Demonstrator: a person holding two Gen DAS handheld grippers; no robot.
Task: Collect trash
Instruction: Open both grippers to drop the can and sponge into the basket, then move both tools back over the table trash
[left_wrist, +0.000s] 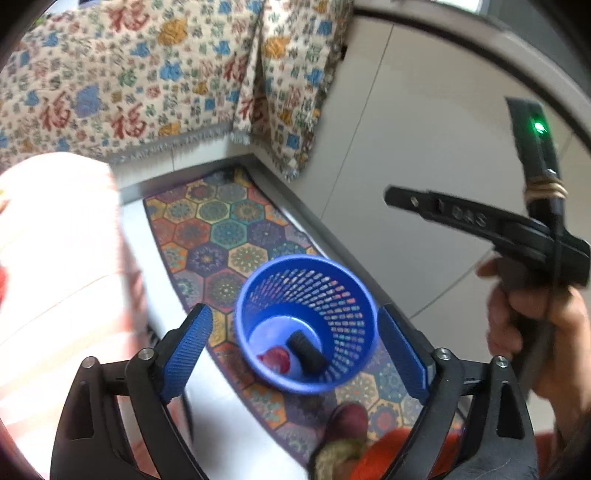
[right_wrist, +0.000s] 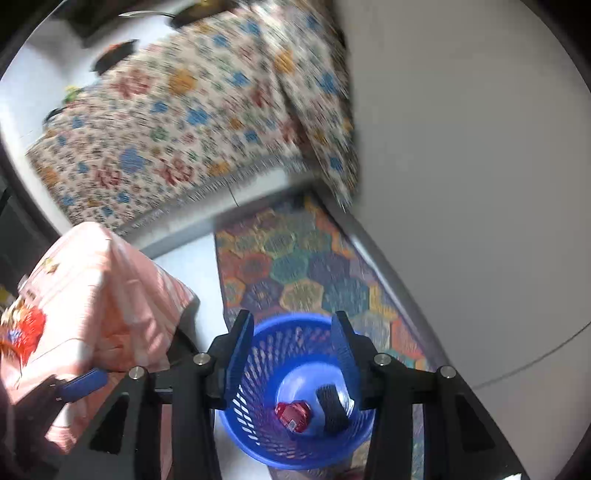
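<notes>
Trash already lies in the blue basket (left_wrist: 306, 325): a red wrapper (left_wrist: 275, 360) and a black piece (left_wrist: 306, 350). Left gripper (left_wrist: 295, 354) and right gripper (right_wrist: 291, 365) hang above it, jaws apart and empty. Judging by that, the drop is done; next comes finding another scrap.

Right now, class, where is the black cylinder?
In both wrist views, the black cylinder lies inside the blue basket, right of the red wrapper.

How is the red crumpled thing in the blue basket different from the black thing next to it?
The red crumpled wrapper is shiny and scrunched; the black ridged cylinder is dull and keeps a firm tube shape. The wrapper lies flat on the bottom; the cylinder leans tilted toward the wall. Both sit inside the blue mesh plastic basket, side by side.
</notes>
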